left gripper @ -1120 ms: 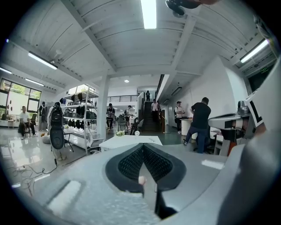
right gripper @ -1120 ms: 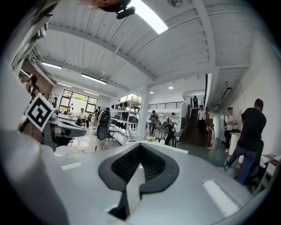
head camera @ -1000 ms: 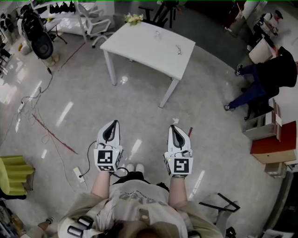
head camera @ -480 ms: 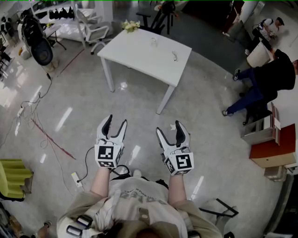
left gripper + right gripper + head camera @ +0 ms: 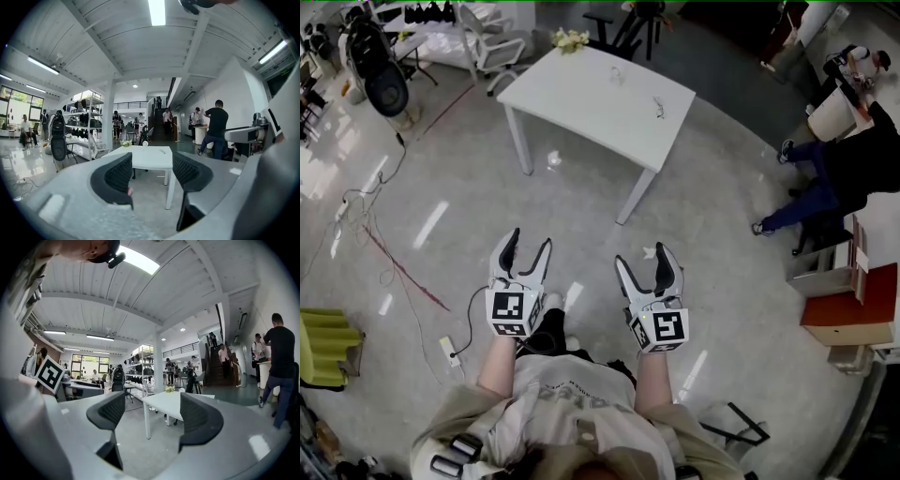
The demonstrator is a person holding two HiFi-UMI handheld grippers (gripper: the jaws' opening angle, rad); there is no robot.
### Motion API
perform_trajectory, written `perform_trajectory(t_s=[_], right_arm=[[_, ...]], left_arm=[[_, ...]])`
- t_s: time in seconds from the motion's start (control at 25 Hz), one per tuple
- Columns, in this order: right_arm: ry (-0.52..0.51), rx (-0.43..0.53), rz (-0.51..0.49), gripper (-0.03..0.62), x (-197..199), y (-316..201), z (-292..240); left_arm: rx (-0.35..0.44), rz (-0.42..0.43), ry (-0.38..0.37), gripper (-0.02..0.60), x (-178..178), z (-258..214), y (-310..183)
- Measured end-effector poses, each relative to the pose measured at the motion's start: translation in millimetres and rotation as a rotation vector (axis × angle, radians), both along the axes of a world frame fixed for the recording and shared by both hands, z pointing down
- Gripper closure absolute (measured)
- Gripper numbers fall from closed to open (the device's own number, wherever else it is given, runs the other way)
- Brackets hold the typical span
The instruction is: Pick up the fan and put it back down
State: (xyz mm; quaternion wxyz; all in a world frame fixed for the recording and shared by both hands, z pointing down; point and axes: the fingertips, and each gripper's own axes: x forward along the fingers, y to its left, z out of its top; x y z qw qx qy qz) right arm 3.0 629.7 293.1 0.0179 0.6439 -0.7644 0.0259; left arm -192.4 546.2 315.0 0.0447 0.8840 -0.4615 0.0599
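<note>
Opening from shut on left gripper [image 5: 528, 242] and right gripper [image 5: 644, 258], nothing between either pair of jaws. Readied for the pickup, with tabletop [image 5: 591, 94] well ahead of jaws.

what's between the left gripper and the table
Only bare floor, as the head view shows. The left gripper, its fingers opening with nothing between them, is well short of the table.

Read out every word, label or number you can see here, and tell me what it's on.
Print on the person's shirt: too blurred to read.
Marker cube on the left claw, another on the right claw: square patterns, no letters; both claws' jaws are opening, nothing between them.
Nothing else is legible.
</note>
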Motion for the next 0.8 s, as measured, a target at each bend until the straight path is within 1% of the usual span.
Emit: perform_trajectory(t_s=[0.2,0.4,0.64,0.8], right_arm=[[-0.013,-0.034,0.029,0.252,12,-16,19],[-0.019,-0.06,0.049,0.252,18,-54,33],[0.014,-0.035,0.055,0.252,11,-117,18],[0.047,-0.02,0.061,0.252,5,-156,6]], left_arm=[[-0.029,0.009,-0.021,0.302,6,18,-20],[-0.044,0.019,-0.042,0.302,12,33,-62],[-0.003,0.037,-0.009,0.302,11,17,-134],[0.006,0.05,0.017,0.302,10,8,-178]])
